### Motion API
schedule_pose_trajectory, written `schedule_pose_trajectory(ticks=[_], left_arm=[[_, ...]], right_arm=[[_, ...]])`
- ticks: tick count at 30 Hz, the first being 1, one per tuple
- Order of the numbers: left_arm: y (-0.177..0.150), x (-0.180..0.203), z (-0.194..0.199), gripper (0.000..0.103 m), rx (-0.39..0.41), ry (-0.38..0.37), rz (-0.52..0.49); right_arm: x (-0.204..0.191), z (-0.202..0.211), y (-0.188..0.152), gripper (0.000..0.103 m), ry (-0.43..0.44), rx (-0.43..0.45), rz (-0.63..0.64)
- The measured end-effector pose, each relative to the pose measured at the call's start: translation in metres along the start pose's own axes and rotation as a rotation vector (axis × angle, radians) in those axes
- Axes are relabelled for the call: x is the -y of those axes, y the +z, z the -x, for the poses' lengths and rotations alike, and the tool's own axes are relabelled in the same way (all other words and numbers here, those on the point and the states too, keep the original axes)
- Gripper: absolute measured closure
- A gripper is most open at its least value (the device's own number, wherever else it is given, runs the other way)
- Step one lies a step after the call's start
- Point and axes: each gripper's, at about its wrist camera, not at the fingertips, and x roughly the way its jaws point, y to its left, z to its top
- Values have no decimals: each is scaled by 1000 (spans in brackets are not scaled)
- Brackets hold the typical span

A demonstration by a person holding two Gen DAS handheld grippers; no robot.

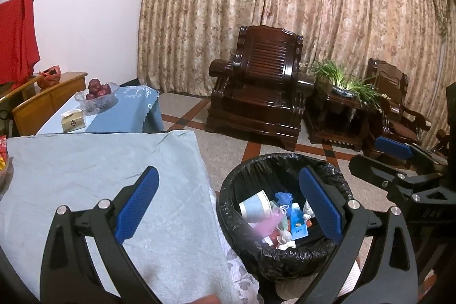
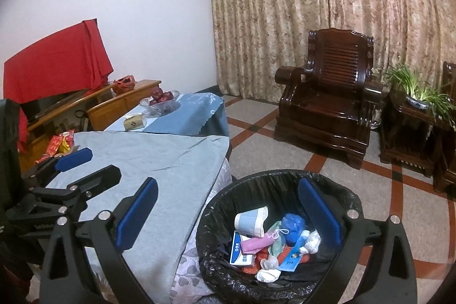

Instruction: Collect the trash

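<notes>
Two grippers, left (image 1: 228,207) and right (image 2: 228,218), spread over one bin (image 2: 285,181).

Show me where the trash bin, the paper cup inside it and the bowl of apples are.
trash bin (image 2: 330,175), right wrist view, on the far rim of its black liner
paper cup (image 2: 250,221), right wrist view, on its side wall
bowl of apples (image 2: 161,100), right wrist view, on the fruit pile
</notes>
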Motion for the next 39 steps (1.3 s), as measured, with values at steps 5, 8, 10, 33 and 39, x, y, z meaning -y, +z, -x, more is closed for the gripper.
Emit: schedule_pose_trajectory(ticks=[5, 8, 10, 33, 39], left_arm=[[-1, 0, 0, 7, 0, -1, 2], [-1, 0, 0, 7, 0, 0, -1], [-1, -1, 0, 7, -1, -1, 1], [-1, -2, 2, 7, 1, 2, -2], [-1, -1, 2, 7, 1, 2, -4]], right_arm=[[-1, 1, 0, 6, 1, 2, 2], [-2, 1, 0, 6, 1, 2, 4], [-2, 1, 0, 6, 0, 3, 5], [-8, 2, 2, 6, 7, 5, 10], [-10, 3, 3, 6, 9, 5, 12]])
